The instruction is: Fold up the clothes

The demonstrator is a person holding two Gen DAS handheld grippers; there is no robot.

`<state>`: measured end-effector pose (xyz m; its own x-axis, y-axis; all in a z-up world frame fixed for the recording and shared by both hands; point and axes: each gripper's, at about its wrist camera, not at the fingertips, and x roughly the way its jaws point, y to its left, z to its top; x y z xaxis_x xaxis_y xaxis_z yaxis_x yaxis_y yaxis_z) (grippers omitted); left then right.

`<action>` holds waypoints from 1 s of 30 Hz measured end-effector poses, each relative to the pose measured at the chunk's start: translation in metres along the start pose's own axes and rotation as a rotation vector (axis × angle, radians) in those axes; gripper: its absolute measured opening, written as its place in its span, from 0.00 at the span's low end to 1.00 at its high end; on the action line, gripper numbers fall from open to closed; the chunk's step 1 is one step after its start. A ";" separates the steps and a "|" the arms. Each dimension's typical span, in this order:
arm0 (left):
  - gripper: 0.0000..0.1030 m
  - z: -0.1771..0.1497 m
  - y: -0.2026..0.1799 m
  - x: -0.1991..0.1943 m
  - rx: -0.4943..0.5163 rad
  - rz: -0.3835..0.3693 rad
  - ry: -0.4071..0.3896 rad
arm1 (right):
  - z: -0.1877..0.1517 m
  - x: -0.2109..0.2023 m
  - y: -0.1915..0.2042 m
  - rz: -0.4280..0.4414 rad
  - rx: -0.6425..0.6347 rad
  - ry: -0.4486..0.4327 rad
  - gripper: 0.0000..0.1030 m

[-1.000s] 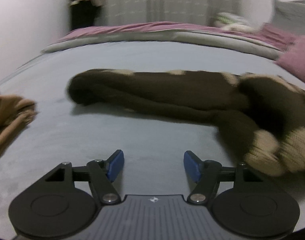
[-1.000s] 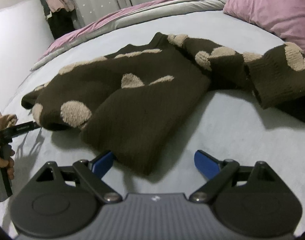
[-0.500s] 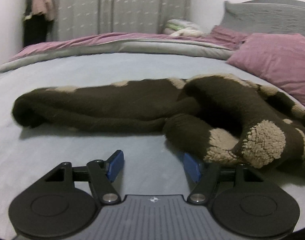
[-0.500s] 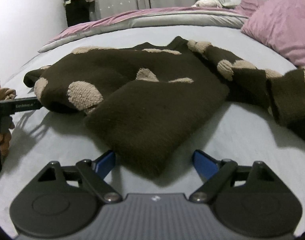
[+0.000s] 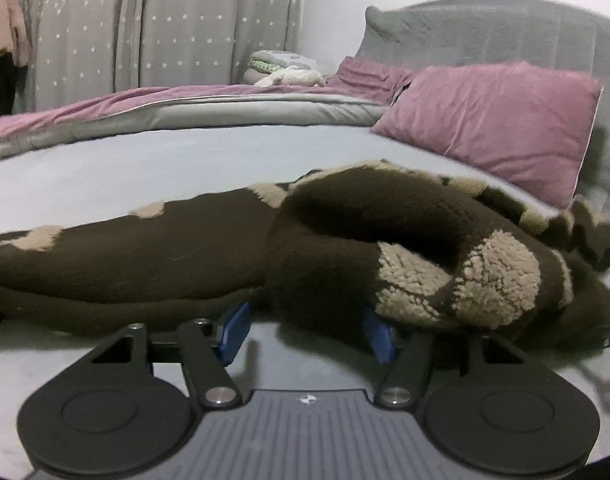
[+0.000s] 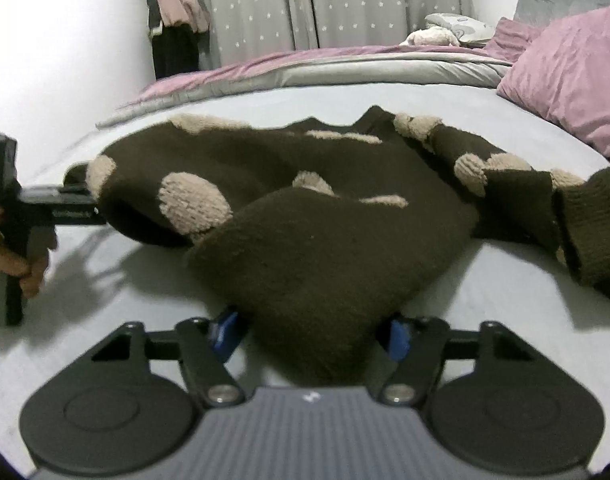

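R gripper [image 6: 313,336]: jaws about half spread and closing, w/ a thick corner of the brown sweater [image 6: 325,248] lying between the blue pads. Fabric fills the gap and hides the inner faces, so can't tell if the pads press on it yet. L gripper [image 5: 307,330]: jaws also about half spread and closing; sweater's bunched edge w/ a beige fleecy patch sits over the right-side pad, left-side pad just clear of the cloth, bare sheet showing between them. L gripper also seen from the R wrist view at far left, a hand [image 6: 23,268] on its handle, its tip at the sweater's far-left edge.

Sweater: dark brown w/ beige spots, lying rumpled across the middle of the bed [image 6: 485,300] on a pale grey sheet, one sleeve trailing toward the pink pillow [image 5: 493,128].

Around: folded pink-and-grey duvet [image 5: 185,108] along the far side, grey headboard [image 5: 485,32], small pile of soft items [image 5: 285,68] by it, star-print curtain [image 5: 145,24], clothes hanging [image 6: 177,12] in the corner.
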<state>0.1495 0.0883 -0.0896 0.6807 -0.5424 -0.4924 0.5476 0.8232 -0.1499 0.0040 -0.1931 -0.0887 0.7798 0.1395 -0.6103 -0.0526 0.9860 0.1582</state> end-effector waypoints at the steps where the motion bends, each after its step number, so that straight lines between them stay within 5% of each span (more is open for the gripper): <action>1: 0.54 0.001 0.001 0.001 -0.024 -0.013 -0.003 | 0.001 -0.001 -0.001 0.010 0.014 -0.011 0.57; 6: 0.41 0.004 0.001 0.006 -0.123 -0.063 -0.015 | 0.009 -0.010 -0.006 0.044 0.072 -0.071 0.42; 12: 0.04 0.006 -0.008 0.004 -0.197 -0.081 -0.030 | 0.017 -0.020 -0.012 0.091 0.128 -0.101 0.23; 30: 0.02 -0.005 -0.045 -0.092 -0.292 -0.017 -0.096 | 0.037 -0.082 -0.012 0.129 0.226 -0.235 0.12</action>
<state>0.0590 0.1020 -0.0418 0.7235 -0.5582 -0.4063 0.4055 0.8198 -0.4043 -0.0363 -0.2199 -0.0118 0.8994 0.2110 -0.3829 -0.0411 0.9127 0.4065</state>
